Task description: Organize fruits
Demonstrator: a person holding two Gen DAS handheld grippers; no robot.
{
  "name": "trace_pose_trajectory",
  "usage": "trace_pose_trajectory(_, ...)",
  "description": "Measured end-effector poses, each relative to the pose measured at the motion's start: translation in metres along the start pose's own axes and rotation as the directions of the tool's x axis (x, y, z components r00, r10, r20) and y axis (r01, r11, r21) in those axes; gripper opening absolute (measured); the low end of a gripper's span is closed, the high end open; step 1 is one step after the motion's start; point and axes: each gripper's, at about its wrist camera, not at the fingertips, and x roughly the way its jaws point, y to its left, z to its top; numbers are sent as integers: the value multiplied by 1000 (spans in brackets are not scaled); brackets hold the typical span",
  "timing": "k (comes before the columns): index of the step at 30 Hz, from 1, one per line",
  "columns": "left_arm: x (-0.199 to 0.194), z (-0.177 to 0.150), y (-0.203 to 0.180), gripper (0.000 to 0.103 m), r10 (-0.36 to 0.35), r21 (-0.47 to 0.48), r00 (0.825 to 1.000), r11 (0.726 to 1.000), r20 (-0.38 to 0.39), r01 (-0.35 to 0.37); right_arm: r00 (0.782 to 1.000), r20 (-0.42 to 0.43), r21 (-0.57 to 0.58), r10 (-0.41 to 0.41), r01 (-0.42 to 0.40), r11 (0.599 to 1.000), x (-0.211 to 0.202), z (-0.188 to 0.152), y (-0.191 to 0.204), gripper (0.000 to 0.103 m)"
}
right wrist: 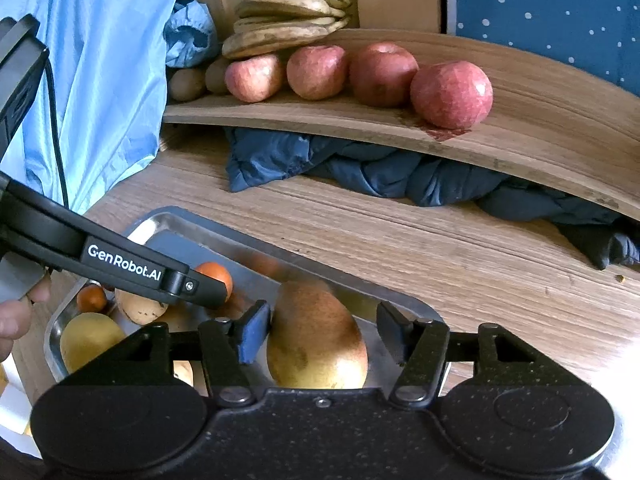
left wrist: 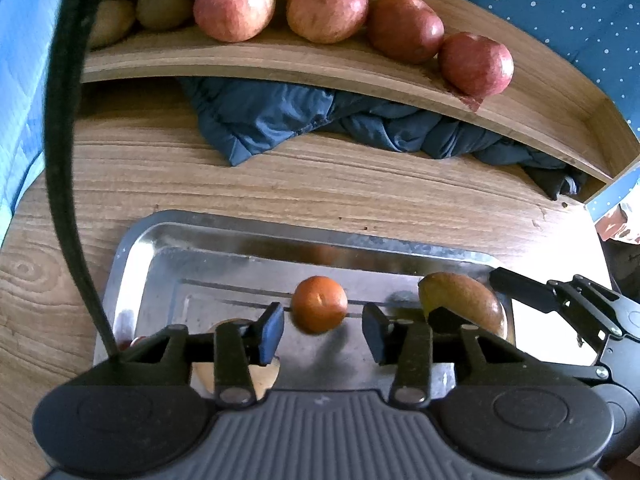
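A metal tray (left wrist: 136,248) lies on the wooden table. My left gripper (left wrist: 323,332) hangs over it, open, with a small orange (left wrist: 319,305) between its pads and a gap on each side. A reddish-yellow mango (left wrist: 460,296) lies at the tray's right end. My right gripper (right wrist: 324,334) is open around that mango (right wrist: 316,336): the left pad is close to it, the right pad stands clear. In the right wrist view the tray (right wrist: 192,220) also holds the small orange (right wrist: 214,276), a second one (right wrist: 91,298) and a yellow fruit (right wrist: 90,338).
A wooden shelf (left wrist: 320,68) behind the tray carries several red apples (left wrist: 236,10), kiwis (right wrist: 186,84) and bananas (right wrist: 288,16). A dark blue jacket (left wrist: 280,120) is stuffed under it. A black cable (left wrist: 60,160) hangs at the left. A person's hand (right wrist: 16,316) holds the left gripper.
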Motion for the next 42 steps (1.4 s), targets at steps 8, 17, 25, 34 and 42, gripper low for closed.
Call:
trace_pose_trajectory(8,-8,1,-8,59,9,6,1000,1000,25,-9,999,21,17,-25,24,1000,-9,-1,-4,73)
trace_pose_trajectory(17,-21,1,-11,70,13,11,998,1000,63,-14,996,50,42,-68,65,997,-20,-1,-11,88)
trace_pose_trajectory(25,-33,-6,-11,76,7,3,995,1000,95,-7,994,72,56,-87,83,995,-33,-3,-15,98)
trace_pose_trajectory(34,-46,-16,-11,83,17,-12,992,1000,126,-16,990,93,54,-103,98,994,-46,-6,-14,102)
trace_pose_trajectory(42,-55,-29,-9,88,39,-32,989,999,142,-34,988,103,60,-110,105,993,-55,-12,-16,102)
